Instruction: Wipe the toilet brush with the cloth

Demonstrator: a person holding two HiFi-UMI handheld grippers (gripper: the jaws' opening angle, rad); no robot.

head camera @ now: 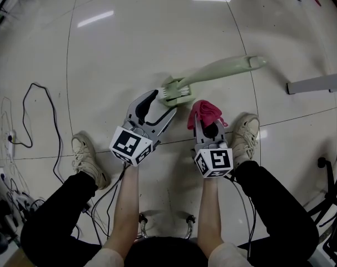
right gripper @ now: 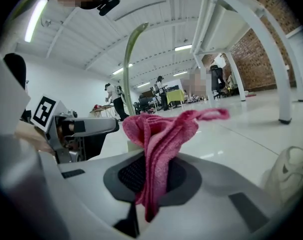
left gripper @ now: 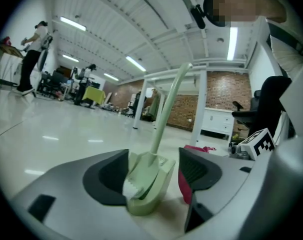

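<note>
A pale green toilet brush (head camera: 224,70) lies on the tiled floor, handle toward the upper right, head (head camera: 177,90) toward me. My left gripper (head camera: 162,105) is open around the head. In the left gripper view the brush head (left gripper: 149,181) leans on the left pad with a gap to the right pad, and the handle (left gripper: 169,104) rises away. My right gripper (head camera: 204,124) is shut on a pink cloth (head camera: 206,111), just right of the brush head. The right gripper view shows the cloth (right gripper: 159,139) bunched upward between the pads, with the brush handle (right gripper: 129,59) behind it.
The person's two light shoes (head camera: 88,160) (head camera: 246,138) stand on either side of the grippers. Black cables (head camera: 40,121) trail over the floor at left. A grey bar (head camera: 316,84) lies at the right, with a chair base (head camera: 330,199) below it. White table legs (right gripper: 279,84) stand further off.
</note>
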